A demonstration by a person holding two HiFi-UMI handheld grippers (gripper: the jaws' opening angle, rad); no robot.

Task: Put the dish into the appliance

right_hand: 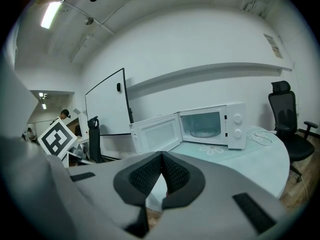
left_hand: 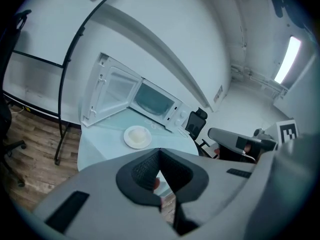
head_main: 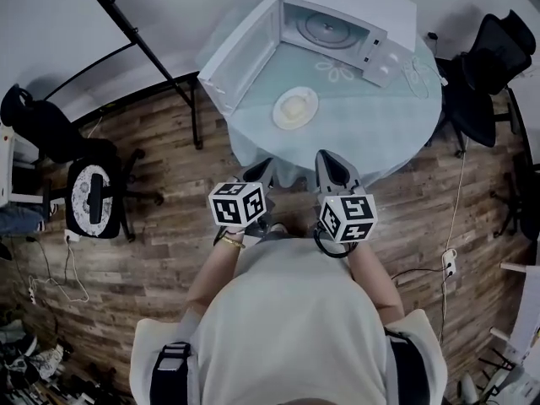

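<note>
A white dish (head_main: 295, 107) holding something pale sits on the round table (head_main: 380, 116), in front of the white microwave (head_main: 337, 28). The microwave's door (head_main: 240, 53) is swung wide open to the left, and the glass turntable shows inside. Both grippers hover at the table's near edge, short of the dish. My left gripper (head_main: 262, 170) is shut with nothing in it. My right gripper (head_main: 331, 164) is likewise shut and empty. The left gripper view shows the dish (left_hand: 137, 136) beyond the closed jaws (left_hand: 159, 151), with the microwave (left_hand: 155, 101) behind it. In the right gripper view the dish is hidden.
A black office chair (head_main: 494, 57) stands right of the table, with a white cable (head_main: 422, 74) lying on the cloth near it. A black whiteboard stand (head_main: 143, 40) and a chair (head_main: 93, 194) are to the left on the wooden floor.
</note>
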